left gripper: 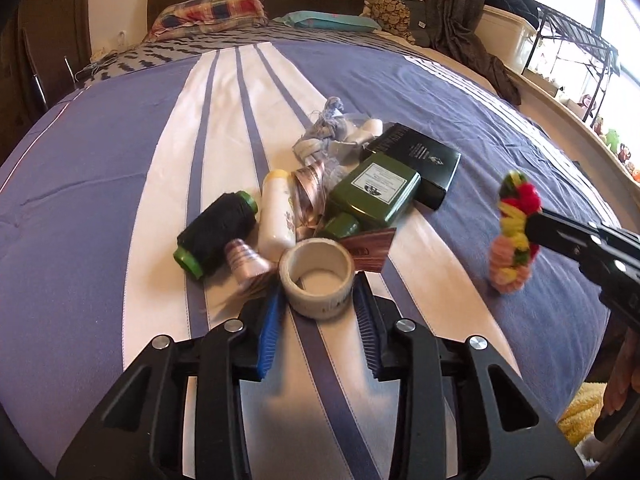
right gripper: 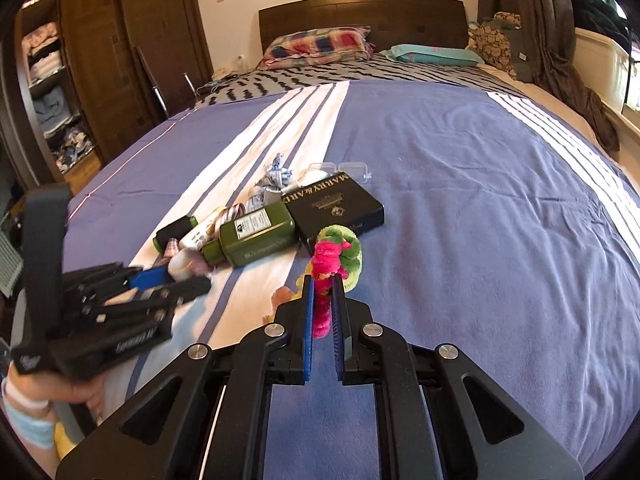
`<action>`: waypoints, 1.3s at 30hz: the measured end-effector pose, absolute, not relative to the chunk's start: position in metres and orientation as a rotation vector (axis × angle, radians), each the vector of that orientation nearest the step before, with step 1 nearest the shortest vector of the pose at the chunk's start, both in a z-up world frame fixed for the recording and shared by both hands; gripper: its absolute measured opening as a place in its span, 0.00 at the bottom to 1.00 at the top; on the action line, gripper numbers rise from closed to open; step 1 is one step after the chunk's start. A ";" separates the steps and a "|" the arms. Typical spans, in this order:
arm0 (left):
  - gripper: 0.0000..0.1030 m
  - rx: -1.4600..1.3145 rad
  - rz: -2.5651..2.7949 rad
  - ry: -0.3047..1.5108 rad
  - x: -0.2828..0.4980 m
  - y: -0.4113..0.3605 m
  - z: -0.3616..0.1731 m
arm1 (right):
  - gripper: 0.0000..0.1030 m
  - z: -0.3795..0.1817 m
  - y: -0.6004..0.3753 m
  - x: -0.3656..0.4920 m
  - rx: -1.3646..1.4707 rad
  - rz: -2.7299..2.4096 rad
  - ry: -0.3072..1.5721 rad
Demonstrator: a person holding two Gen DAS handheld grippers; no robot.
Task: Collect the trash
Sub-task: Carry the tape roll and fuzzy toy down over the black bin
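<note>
A pile of trash lies on the striped bed: a tape roll (left gripper: 317, 276), a black thread spool (left gripper: 216, 234), a white bottle (left gripper: 276, 214), a green bottle (left gripper: 370, 194) and a black box (left gripper: 420, 160). My left gripper (left gripper: 318, 300) is open, its blue pads on either side of the tape roll. My right gripper (right gripper: 323, 280) is shut on a colourful fuzzy pipe-cleaner bundle (right gripper: 334, 256), also seen in the left wrist view (left gripper: 514, 232), and holds it just above the bedspread right of the pile.
A crumpled wrapper and ribbon (left gripper: 324, 136) lie behind the bottles. A clear plastic case (right gripper: 352, 170) sits behind the box. Pillows (right gripper: 320, 46) lie at the headboard. A wardrobe (right gripper: 80, 80) stands left, a window shelf (left gripper: 580, 76) right.
</note>
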State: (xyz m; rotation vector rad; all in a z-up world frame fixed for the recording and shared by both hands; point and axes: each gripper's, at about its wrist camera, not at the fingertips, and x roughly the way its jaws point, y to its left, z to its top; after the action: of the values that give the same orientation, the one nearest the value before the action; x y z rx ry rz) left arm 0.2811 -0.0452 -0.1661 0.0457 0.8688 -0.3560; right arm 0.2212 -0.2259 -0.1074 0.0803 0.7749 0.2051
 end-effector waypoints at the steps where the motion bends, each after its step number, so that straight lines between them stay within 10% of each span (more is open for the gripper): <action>1: 0.31 0.044 -0.357 0.867 0.282 -0.045 -0.166 | 0.09 -0.108 -0.227 0.220 0.079 0.206 0.775; 39: 0.30 0.110 -0.405 0.706 0.040 -0.046 -0.102 | 0.09 -0.084 -0.232 0.012 0.042 0.161 0.696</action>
State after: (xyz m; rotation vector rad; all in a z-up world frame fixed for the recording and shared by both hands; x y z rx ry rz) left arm 0.0398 -0.0457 -0.1021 0.1101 0.7055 -0.4046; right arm 0.0123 -0.2323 -0.0839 0.0425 0.6956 0.1609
